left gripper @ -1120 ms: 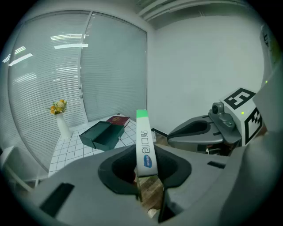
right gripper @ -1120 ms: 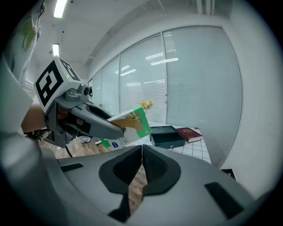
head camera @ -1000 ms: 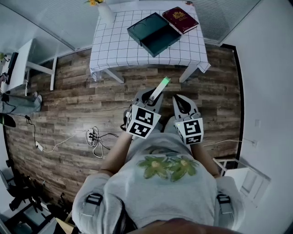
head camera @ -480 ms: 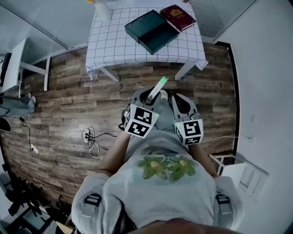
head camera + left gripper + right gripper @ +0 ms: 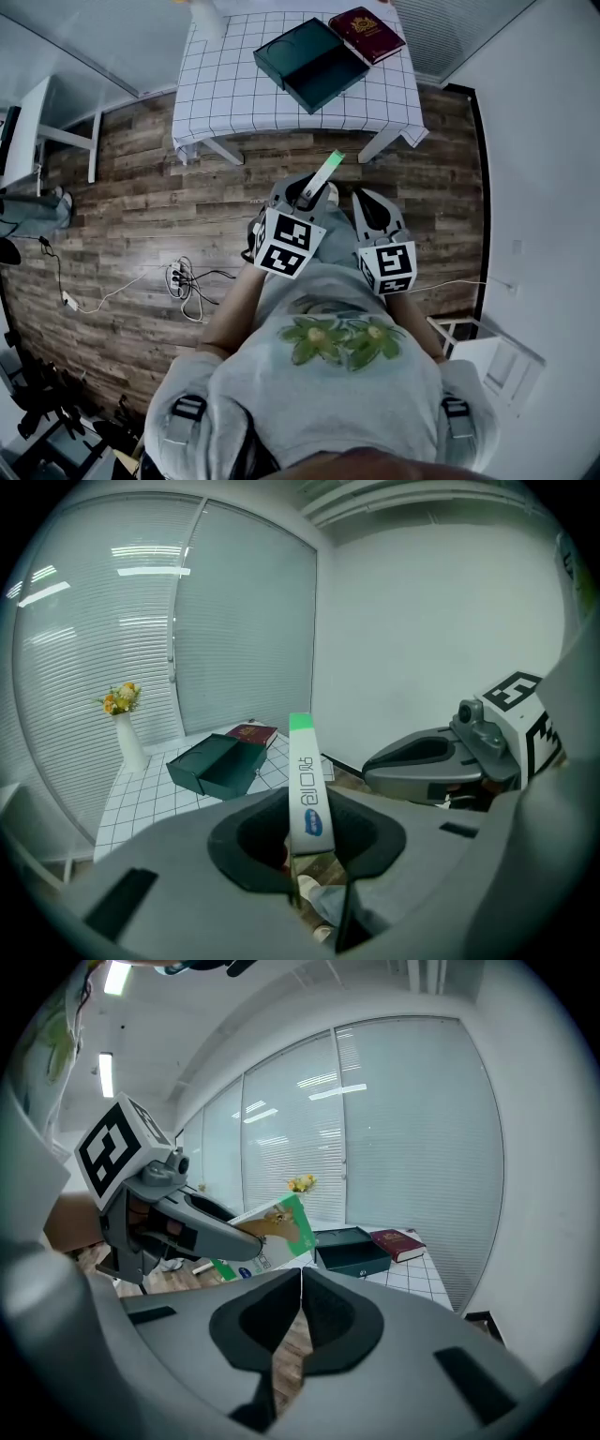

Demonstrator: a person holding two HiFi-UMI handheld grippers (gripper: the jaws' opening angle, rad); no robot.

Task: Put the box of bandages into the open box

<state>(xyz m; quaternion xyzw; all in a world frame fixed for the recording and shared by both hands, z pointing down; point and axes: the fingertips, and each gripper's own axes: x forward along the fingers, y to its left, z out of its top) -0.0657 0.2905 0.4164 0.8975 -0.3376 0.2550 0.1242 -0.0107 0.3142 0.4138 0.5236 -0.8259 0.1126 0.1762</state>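
Green-tipped and slim, the box of bandages (image 5: 305, 789) stands clamped edge-on between the jaws of my left gripper (image 5: 315, 193), its free end poking out toward 12 o'clock. My right gripper (image 5: 300, 1277) is closed on nothing. I judge this the carry step: the open box (image 5: 314, 67) sits on the checked table (image 5: 225, 103), well apart at 12 o'clock, so next I need to close that gap and reach over it.
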